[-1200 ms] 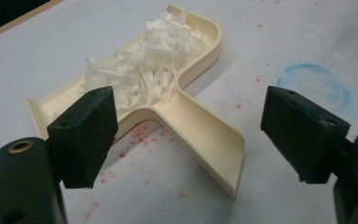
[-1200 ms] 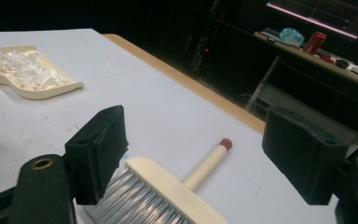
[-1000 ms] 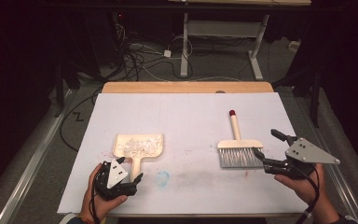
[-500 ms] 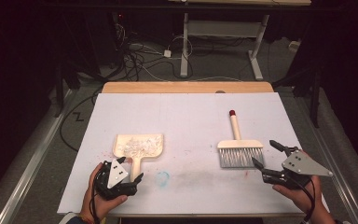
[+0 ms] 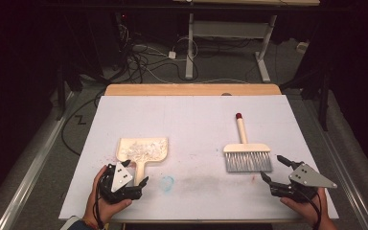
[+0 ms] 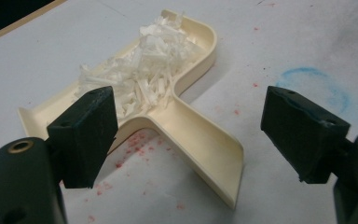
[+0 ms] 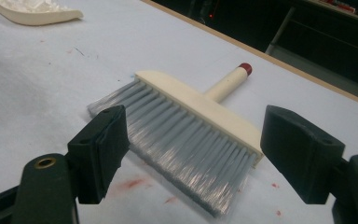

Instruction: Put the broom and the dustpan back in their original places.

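A cream dustpan (image 5: 142, 149) lies on the white table sheet at the left, its pan full of white shreds (image 6: 144, 70) and its handle (image 6: 205, 140) pointing to the near edge. My left gripper (image 5: 140, 184) is open just short of that handle, and the handle end lies between the spread jaws without touching them. At the right lies a hand brush (image 5: 247, 156) with grey bristles (image 7: 186, 135) and a cream handle tipped in red (image 5: 238, 116). My right gripper (image 5: 272, 167) is open at the bristles' near right corner, holding nothing.
A faint blue chalk ring (image 5: 167, 182) and red specks mark the white sheet (image 5: 191, 120) between the grippers. A wooden table edge (image 5: 191, 89) runs along the back. Beyond it are cables and desk legs (image 5: 189, 52) on a dark floor.
My right gripper has drawn back toward the near edge, away from the brush's right side. The left gripper, dustpan and brush have stayed put.
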A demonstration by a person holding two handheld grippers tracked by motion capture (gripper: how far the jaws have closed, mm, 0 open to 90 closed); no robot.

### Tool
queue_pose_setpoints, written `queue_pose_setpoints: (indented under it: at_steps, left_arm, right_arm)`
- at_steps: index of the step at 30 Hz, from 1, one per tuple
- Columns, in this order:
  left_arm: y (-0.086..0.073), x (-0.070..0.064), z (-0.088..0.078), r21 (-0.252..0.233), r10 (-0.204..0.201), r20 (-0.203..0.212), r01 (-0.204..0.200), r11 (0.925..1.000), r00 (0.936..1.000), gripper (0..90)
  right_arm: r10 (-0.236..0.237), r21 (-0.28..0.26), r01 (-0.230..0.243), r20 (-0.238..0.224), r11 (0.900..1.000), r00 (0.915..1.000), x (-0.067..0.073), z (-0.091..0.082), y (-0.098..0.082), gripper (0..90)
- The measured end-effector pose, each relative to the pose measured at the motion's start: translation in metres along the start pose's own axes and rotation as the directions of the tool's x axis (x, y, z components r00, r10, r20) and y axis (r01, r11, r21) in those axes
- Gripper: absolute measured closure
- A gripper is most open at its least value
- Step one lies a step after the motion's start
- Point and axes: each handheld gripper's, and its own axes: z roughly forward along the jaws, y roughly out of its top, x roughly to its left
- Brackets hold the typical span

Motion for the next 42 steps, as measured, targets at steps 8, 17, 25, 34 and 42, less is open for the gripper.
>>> queue_pose_setpoints:
  at_steps: [8,17,25,34,42]
  left_arm:
    - [0.001,-0.002,0.000,-0.005,0.022,0.003,-0.022,0.9998,0.9998,17.7]
    - [0.000,-0.003,-0.003,-0.014,0.044,0.005,-0.044,0.9989,0.9990,17.7]
    - [0.001,-0.004,0.000,-0.005,0.048,0.004,-0.048,0.9988,0.9988,17.7]
    - [0.003,-0.002,0.003,-0.002,0.039,0.002,-0.039,0.9992,0.9992,17.7]
    - [0.004,-0.003,0.005,0.005,0.040,0.007,-0.040,0.9992,0.9992,17.7]
  right_arm:
    - [-0.028,-0.015,0.028,-0.004,1.000,0.9996,0.010,-0.004,0.008,22.9]
    - [-0.038,-0.012,0.038,0.021,0.999,0.9991,0.014,-0.005,0.012,22.9]
    - [-0.048,-0.011,0.048,0.024,0.999,0.9986,0.014,-0.006,0.012,22.9]
    - [-0.039,-0.009,0.039,0.043,0.999,0.9983,0.010,-0.007,0.012,22.9]
    - [-0.050,0.005,0.050,0.041,0.999,0.9979,0.010,-0.006,0.012,22.8]
